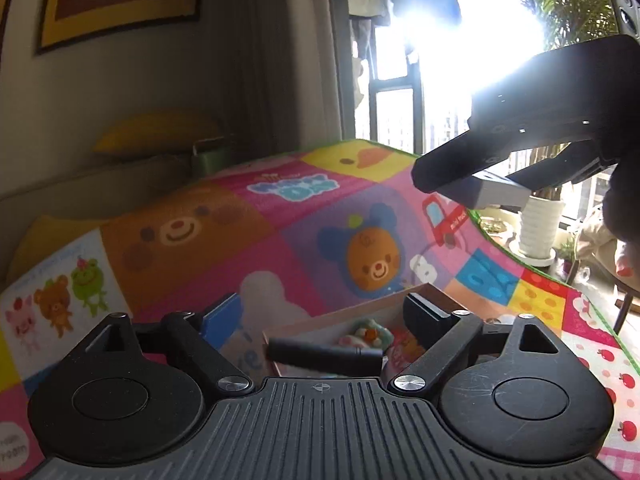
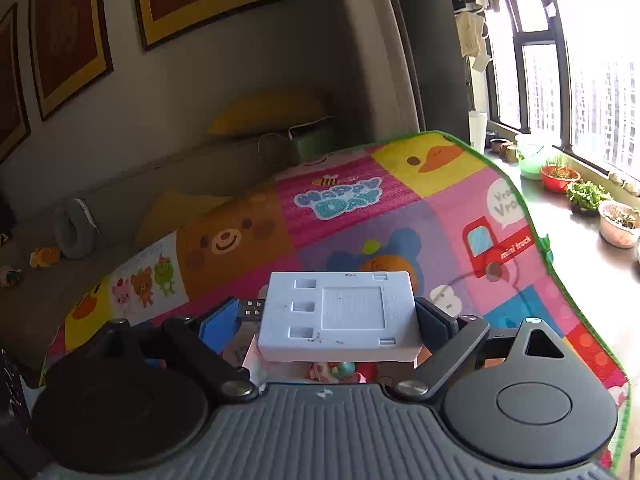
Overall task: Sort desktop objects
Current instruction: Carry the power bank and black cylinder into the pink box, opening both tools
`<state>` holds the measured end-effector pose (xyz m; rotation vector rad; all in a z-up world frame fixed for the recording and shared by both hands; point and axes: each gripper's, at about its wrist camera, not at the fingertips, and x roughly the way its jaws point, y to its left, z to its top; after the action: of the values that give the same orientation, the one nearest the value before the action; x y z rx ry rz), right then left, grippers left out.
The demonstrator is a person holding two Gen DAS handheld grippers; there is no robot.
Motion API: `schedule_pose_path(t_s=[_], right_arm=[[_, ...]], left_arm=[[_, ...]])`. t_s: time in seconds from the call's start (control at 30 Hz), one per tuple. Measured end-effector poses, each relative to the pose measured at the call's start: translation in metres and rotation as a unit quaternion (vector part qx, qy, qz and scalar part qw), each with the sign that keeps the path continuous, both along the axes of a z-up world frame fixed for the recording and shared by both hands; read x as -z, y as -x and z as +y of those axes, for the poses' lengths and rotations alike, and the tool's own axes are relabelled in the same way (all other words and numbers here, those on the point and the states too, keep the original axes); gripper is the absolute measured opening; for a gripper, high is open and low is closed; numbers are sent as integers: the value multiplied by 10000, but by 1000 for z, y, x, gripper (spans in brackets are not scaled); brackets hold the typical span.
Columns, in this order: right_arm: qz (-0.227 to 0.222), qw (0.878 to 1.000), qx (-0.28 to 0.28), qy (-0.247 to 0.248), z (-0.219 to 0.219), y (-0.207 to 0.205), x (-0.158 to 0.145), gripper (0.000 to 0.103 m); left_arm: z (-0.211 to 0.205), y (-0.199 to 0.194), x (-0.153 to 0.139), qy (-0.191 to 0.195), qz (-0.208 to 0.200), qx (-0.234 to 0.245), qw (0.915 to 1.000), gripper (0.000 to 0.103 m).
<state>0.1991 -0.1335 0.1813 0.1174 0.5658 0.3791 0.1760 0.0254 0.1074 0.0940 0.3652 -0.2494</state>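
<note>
In the left wrist view my left gripper (image 1: pixel 323 314) stands open, its blue finger (image 1: pixel 222 316) and black finger (image 1: pixel 424 312) wide apart. A black pen (image 1: pixel 324 354) lies crosswise between them, touching neither pad, over an open cardboard box (image 1: pixel 344 316) that holds small colourful toys (image 1: pixel 366 336). My right gripper (image 1: pixel 480 168) hangs above the table at the upper right, shut on a white USB device (image 1: pixel 496 194). In the right wrist view that gripper (image 2: pixel 328 318) clamps the white USB device (image 2: pixel 340 316); the plug meets the blue pad (image 2: pixel 222 326). The box (image 2: pixel 250 356) shows beneath.
A colourful cartoon play mat (image 1: pixel 240 240) with a green border covers the table. A sofa with a yellow cushion (image 2: pixel 268 114) stands behind it. Potted plants (image 2: pixel 588 196) line the window sill on the right. A hand (image 1: pixel 624 220) shows at the right edge.
</note>
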Motion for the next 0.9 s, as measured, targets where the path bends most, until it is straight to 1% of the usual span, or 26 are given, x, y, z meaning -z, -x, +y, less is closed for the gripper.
schedule_pose_path(t_s=[0.07, 0.13, 0.2, 0.33, 0.43, 0.5, 0.57, 0.6, 0.63, 0.67, 0.7, 0.77, 0.83, 0.9], right_arm=[[240, 9996, -115, -43, 17, -25, 16, 92], [422, 9989, -194, -23, 32, -44, 31, 92], [500, 9985, -210, 12, 41, -56, 41, 92], [639, 9976, -242, 59, 49, -64, 56, 92], [687, 9971, -172, 268, 50, -61, 64, 92], [714, 9966, -140, 386, 43, -55, 68, 92], [659, 9966, -126, 473, 33, -43, 71, 93], [538, 9969, -112, 571, 25, -32, 72, 95], [407, 9973, -50, 612, 17, -22, 73, 102], [282, 9978, 52, 594, 7, -13, 75, 103], [226, 9982, 149, 534, -4, -6, 78, 103], [405, 9985, 274, 258, -27, 0, 88, 103], [956, 9943, 384, -257, -51, -3, 106, 103], [1450, 9851, 452, -803, -68, -9, 126, 103]], left_arm=[[18, 7, 13, 126, 133, -28, 9998, 97], [31, 19, 23, 155, 174, -37, 9997, 97], [43, 31, 32, 206, 218, -19, 9995, 99], [54, 50, 44, 388, 353, 287, 9982, 100], [52, 63, 51, 341, 412, 483, 9974, 101], [47, 72, 58, 228, 467, 477, 9975, 102], [45, 79, 66, 263, 577, 516, 9967, 103], [44, 80, 70, 333, 660, 565, 9957, 103], [44, 80, 74, 411, 753, 608, 9945, 103], [43, 81, 76, 488, 833, 650, 9932, 103], [41, 81, 79, 567, 900, 705, 9918, 103], [38, 84, 81, 669, 975, 812, 9897, 103], [33, 85, 81, 671, 1019, 856, 9888, 103], [29, 85, 80, 652, 1052, 890, 9883, 103]])
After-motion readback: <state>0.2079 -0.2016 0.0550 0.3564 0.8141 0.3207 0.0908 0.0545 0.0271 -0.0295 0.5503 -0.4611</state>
